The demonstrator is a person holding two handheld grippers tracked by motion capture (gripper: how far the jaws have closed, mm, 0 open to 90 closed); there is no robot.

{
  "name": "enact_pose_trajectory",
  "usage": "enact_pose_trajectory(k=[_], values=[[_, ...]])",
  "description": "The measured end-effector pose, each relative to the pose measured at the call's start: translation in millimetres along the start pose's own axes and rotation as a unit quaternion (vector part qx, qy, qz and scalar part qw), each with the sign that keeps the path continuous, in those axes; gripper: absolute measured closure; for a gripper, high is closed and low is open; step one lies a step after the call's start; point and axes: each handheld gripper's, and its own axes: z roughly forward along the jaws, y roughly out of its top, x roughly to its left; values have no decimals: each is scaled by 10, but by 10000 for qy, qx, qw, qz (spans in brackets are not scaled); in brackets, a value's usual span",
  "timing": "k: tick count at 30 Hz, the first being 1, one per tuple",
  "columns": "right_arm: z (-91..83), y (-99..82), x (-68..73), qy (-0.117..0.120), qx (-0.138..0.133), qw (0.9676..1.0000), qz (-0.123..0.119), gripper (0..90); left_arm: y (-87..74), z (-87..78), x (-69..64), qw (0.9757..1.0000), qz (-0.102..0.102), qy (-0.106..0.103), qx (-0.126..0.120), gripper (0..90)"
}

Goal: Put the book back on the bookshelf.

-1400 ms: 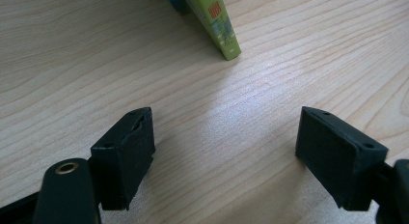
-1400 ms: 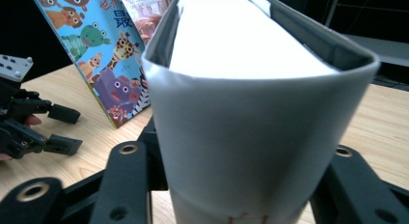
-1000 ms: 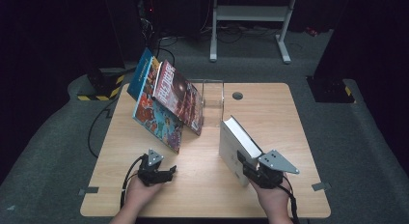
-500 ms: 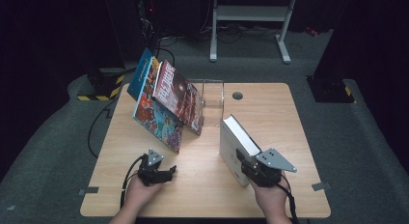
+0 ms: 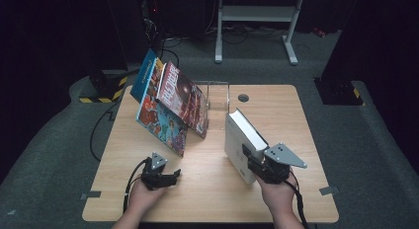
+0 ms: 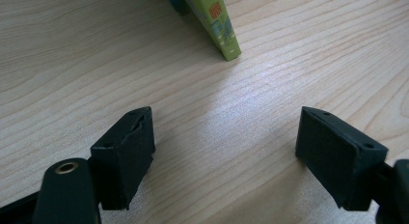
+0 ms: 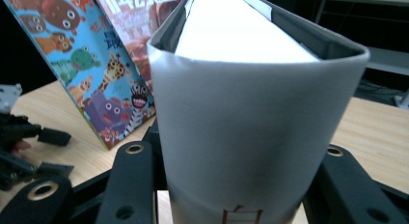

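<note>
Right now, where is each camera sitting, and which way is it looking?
High view: above the person's side, looking forward and down at the table; both forearms, left gripper and right gripper show.
Left gripper view: on the left gripper, looking down at bare wood between its open jaws.
Right gripper view: on the right gripper, looking along its jaws clamped on the white book.
Shared: high and right gripper views both show the white book and the cartoon-animal book.
</note>
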Motion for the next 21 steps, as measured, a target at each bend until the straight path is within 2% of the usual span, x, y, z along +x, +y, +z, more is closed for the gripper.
enact_pose_trajectory(k=[4, 8, 21], values=[[18, 81, -11, -2, -72, 10000, 1, 545, -1, -2, -1, 10000, -7, 4, 5, 215], [70, 141, -1, 21, -36, 10000, -29, 546, 0, 1, 2, 10000, -3, 1, -6, 214], [267, 259, 8, 33, -135, 9999, -21, 546, 6, 3, 10, 10000, 29, 9, 18, 214]])
